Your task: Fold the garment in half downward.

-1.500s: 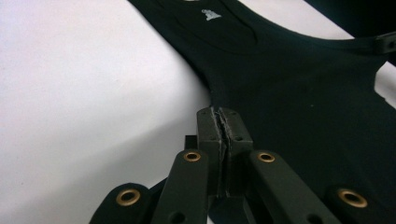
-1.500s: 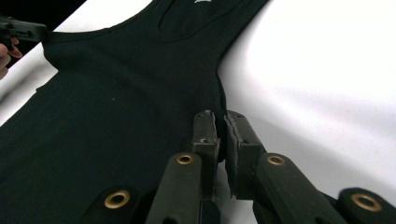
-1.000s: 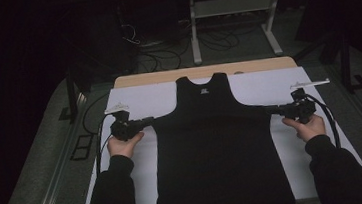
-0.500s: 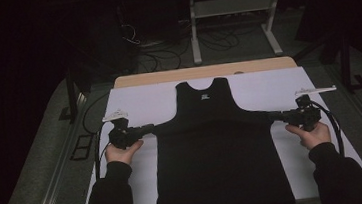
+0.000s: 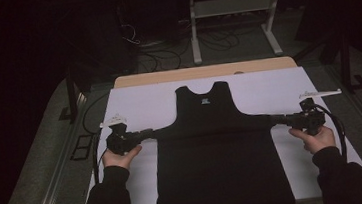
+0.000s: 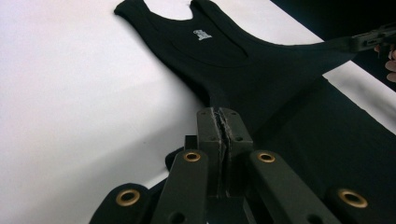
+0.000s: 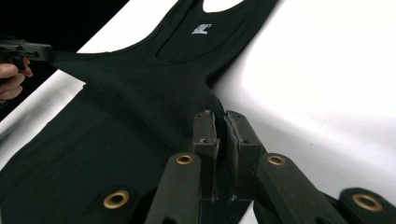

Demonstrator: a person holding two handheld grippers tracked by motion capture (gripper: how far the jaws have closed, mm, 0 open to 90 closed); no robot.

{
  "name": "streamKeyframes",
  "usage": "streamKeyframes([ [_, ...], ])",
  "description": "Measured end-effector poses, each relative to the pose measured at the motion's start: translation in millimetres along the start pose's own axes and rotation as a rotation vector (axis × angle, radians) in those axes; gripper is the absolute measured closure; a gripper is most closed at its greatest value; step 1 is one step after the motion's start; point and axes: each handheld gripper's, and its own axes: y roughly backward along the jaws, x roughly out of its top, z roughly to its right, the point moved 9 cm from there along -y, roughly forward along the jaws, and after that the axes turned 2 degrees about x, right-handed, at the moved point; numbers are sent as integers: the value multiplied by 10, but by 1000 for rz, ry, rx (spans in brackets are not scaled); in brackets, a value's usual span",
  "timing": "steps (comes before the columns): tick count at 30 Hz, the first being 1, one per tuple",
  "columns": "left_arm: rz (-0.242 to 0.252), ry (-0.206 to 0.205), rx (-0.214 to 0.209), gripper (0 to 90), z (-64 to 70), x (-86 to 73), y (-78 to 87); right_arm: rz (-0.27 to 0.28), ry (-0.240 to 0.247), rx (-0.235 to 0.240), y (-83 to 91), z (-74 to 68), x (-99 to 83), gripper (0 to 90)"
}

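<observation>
I'm working in a dim lab or recording studio: my table (image 5: 131,80) is covered with a plain white sheet (image 5: 278,90), loose cables (image 5: 156,49) trail over the dark floor beyond it, and a white metal stand (image 5: 232,7) sits behind.

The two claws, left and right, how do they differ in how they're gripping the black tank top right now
The left claw pinches the black tank top at its left side edge with jaws pressed flush. The right claw pinches the right side edge, with a slight gap showing between its jaw tips. The left claw pulls left, the right pulls right. Both are shut on the fabric below the armholes, stretching it taut over the white sheet.
</observation>
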Motion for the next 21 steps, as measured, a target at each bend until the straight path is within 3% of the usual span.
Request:
streamKeyframes([
  [14,-37,-32,-17,868,131,-133,55,-37,-17,7,56,-26,-133,816],
  [21,-45,-26,-23,867,162,-190,76,-46,-23,11,77,-59,-181,816],
])
